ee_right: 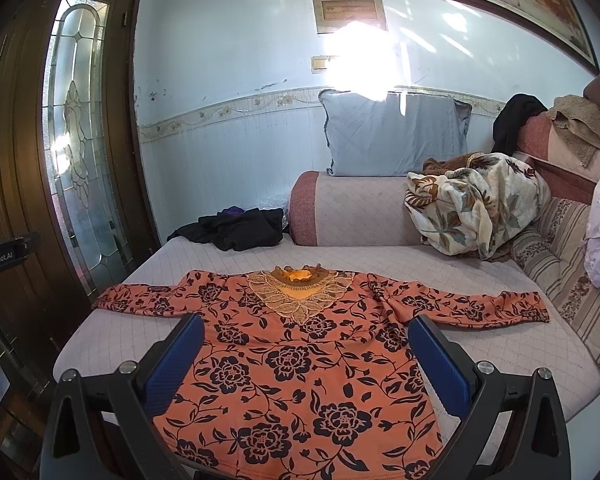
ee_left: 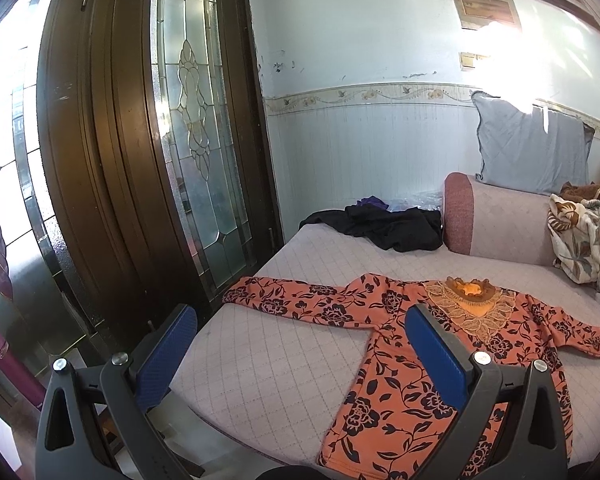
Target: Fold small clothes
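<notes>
An orange long-sleeved top with black flowers (ee_right: 300,364) lies flat and face up on the quilted sofa seat (ee_right: 148,328), both sleeves spread sideways and a lace collar at the far end. It also shows in the left wrist view (ee_left: 400,384). My left gripper (ee_left: 300,340) is open and empty, above the seat's left front part, beside the top's left sleeve. My right gripper (ee_right: 306,344) is open and empty, above the top's lower body.
A heap of black clothes (ee_right: 240,230) lies at the seat's far left. A bolster armrest (ee_right: 348,208) with a grey pillow (ee_right: 396,132) stands behind. A floral blanket (ee_right: 476,204) is bunched at right. A dark wooden glass door (ee_left: 140,140) stands left.
</notes>
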A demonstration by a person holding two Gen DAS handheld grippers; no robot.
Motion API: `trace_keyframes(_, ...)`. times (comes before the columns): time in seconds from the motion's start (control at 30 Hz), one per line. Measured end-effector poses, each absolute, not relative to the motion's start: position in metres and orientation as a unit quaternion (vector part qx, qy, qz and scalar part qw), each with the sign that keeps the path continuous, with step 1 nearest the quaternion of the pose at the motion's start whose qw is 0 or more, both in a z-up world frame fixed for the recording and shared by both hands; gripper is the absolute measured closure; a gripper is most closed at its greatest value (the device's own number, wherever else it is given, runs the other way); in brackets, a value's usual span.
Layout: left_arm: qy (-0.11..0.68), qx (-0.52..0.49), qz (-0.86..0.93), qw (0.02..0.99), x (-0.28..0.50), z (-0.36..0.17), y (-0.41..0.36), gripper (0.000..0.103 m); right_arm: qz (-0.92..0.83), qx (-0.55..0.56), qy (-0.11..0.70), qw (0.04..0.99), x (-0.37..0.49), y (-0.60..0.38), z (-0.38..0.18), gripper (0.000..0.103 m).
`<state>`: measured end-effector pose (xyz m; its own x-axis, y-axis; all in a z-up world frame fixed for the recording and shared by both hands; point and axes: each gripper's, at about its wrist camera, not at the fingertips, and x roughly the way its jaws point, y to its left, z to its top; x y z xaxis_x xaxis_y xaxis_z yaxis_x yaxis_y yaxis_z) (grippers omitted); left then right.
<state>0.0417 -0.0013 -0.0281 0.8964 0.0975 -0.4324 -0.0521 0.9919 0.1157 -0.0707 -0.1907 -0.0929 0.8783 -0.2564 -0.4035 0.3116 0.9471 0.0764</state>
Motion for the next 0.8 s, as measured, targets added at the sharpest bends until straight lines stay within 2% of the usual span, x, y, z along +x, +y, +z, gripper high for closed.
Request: trace_keyframes(0.8,0.246,0.060,0.041,0.967,0.056,-0.048,-0.008,0.000,-0.150,0.081,0.222,0.960,-0.056,-0.199,-0.110,0.000)
